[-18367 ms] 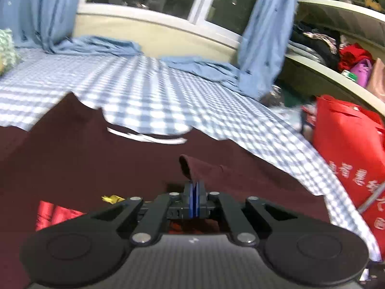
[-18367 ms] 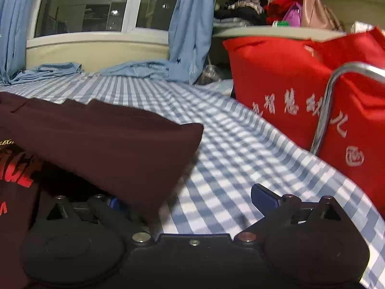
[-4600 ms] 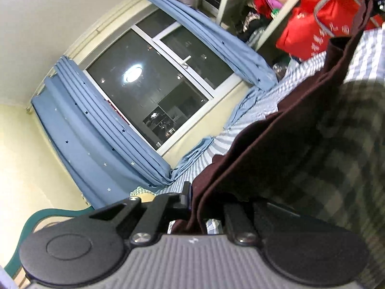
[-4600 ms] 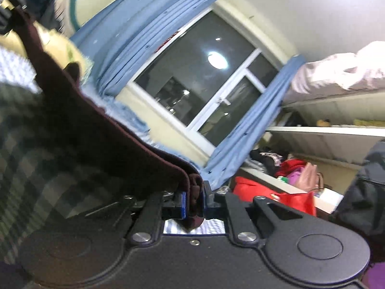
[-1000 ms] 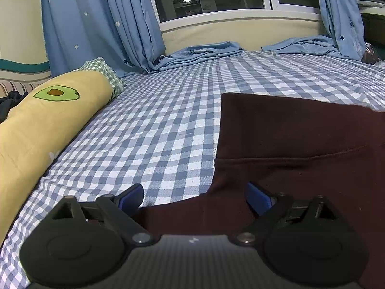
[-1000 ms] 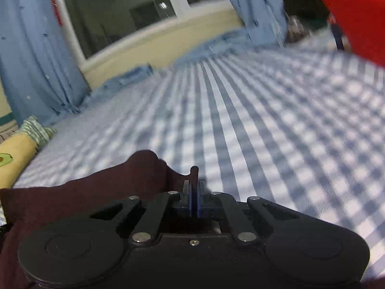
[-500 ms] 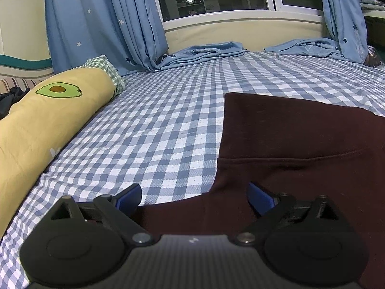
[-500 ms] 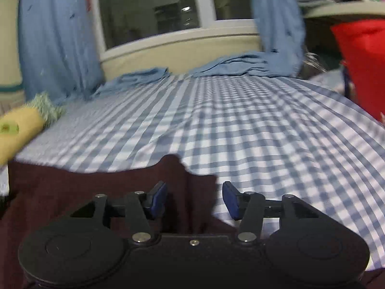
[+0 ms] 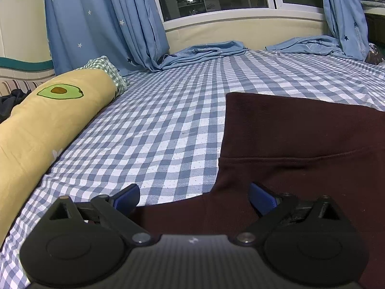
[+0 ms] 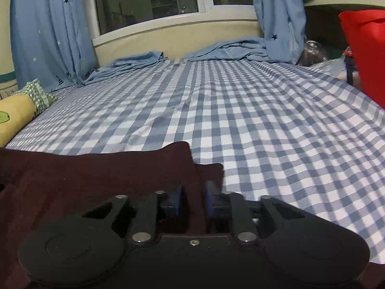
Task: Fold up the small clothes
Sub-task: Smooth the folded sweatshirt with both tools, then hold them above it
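Maroon garment (image 9: 300, 144) is lying flat on the checked bedsheet (image 9: 168, 120), folded, with a stitched seam running across it in the left wrist view. Left tongs (image 9: 193, 196) are standing wide open, low over the near left corner of the garment; the blue pads (image 9: 126, 197) are well apart and are holding nothing, one over the bare sheet and the other over the cloth.

Right tongs (image 10: 193, 201) are sitting at the garment's (image 10: 96, 175) far right corner. Their blue pads (image 10: 179, 202) are standing a narrow gap apart with a raised fold of maroon cloth between them; whether the pads are actually pinching that fold cannot be told from this angle.

The left wrist view is showing most of the yellow bolster pillow (image 9: 41, 125) with its avocado print along the left edge of the bed, and the garment's straight left edge. The right wrist view is showing only the end of that pillow (image 10: 14, 118), but it is adding a red bag (image 10: 365, 55) at the right side of the bed and a shelf (image 10: 344, 0) above it. Both views are showing blue star-print curtains (image 9: 105, 21) at the window, with their hems bunched on the far edge of the sheet.
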Action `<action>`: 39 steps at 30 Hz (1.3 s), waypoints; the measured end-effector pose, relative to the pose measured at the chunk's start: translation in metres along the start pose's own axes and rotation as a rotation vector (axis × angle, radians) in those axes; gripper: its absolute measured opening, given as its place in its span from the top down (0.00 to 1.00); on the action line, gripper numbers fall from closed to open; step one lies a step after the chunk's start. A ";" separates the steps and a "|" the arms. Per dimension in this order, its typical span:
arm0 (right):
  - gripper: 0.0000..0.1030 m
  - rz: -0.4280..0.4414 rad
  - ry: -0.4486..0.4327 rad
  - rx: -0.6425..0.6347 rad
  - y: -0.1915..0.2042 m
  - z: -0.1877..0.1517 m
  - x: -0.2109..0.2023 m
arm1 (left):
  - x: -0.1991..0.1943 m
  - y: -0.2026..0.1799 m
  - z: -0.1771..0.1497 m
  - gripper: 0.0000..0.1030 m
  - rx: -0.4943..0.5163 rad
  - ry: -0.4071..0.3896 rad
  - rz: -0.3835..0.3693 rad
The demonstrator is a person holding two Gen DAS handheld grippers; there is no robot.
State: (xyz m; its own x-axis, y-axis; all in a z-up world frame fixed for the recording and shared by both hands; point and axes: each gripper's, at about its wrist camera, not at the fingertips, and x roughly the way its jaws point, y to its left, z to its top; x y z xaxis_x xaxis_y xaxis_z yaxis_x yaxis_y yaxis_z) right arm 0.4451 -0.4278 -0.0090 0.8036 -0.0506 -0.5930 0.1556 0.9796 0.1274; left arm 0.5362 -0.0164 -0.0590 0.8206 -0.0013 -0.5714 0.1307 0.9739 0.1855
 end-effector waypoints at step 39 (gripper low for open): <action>0.01 0.009 -0.149 0.087 0.128 -0.193 -0.259 | -0.235 0.029 -0.140 0.00 -0.285 0.130 0.009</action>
State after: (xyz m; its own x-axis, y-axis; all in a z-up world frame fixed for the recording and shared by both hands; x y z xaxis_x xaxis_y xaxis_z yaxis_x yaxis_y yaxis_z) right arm 0.1457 -0.2519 0.0076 0.8805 -0.0767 -0.4678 0.1922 0.9598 0.2044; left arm 0.2690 0.0440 -0.0310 0.7404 0.0184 -0.6720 -0.0520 0.9982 -0.0299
